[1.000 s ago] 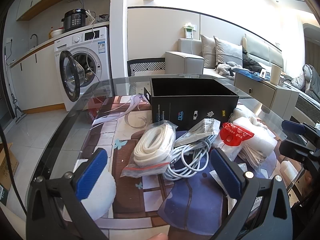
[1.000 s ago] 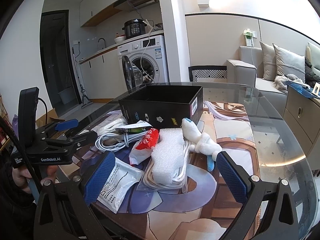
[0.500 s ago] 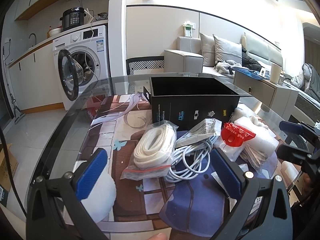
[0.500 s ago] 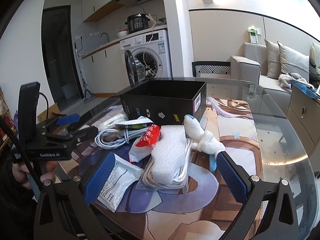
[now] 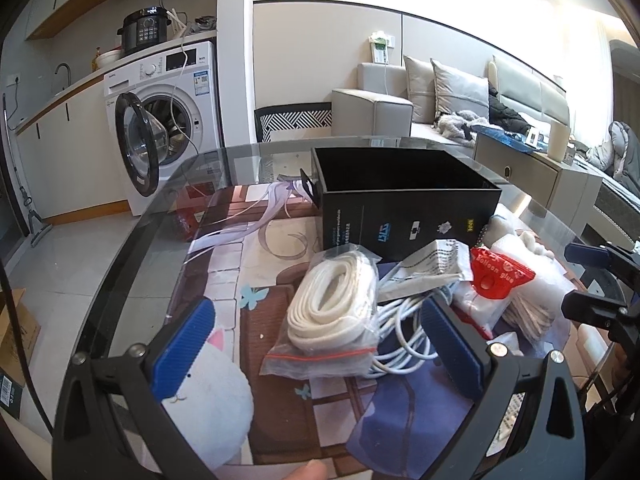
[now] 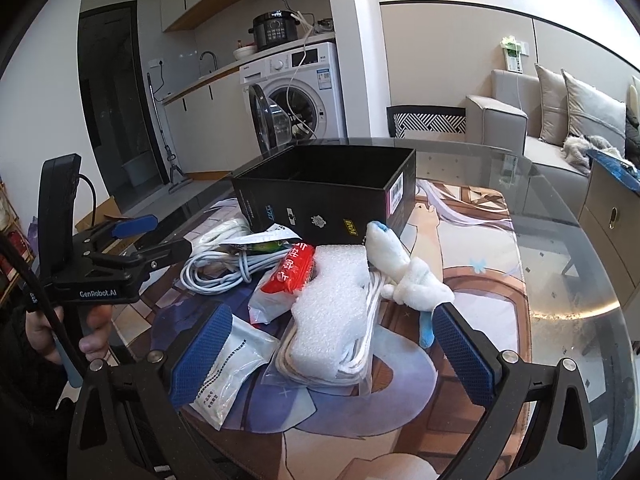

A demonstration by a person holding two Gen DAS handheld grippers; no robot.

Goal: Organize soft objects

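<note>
Clutter of soft goods lies against the near wall of the open black box (image 5: 408, 200), which stands on the glass worktop (image 6: 560, 264) over a printed mat (image 6: 472, 248). That wall carries small white and yellow logos too tiny to read, and a barcode sticker sits on the box's side wall in the right wrist view. Just in front of the box, from the left wrist view, a zip bag of coiled white strap (image 5: 332, 312) lies beside a loose white cable (image 5: 404, 336), with a printed white pouch (image 5: 428, 268) resting on top of the cable. To the right of these, a red packet (image 5: 500, 276) reads "Balloon glue". In the right wrist view a white foam sheet (image 6: 336, 304) covers another bagged cord, a white plush toy (image 6: 404, 272) with blue tips touches the box, and a flat pouch with printed text (image 6: 228, 364) lies nearest the camera. Left tongs (image 5: 320, 352) hang well in front of the box with fingers apart, gripping nothing; a white plush shape (image 5: 208, 396) sits by their left finger. Right tongs (image 6: 332, 352) are likewise spread wide and hold nothing. The left tool's body reads "GenRobot.AI".
</note>
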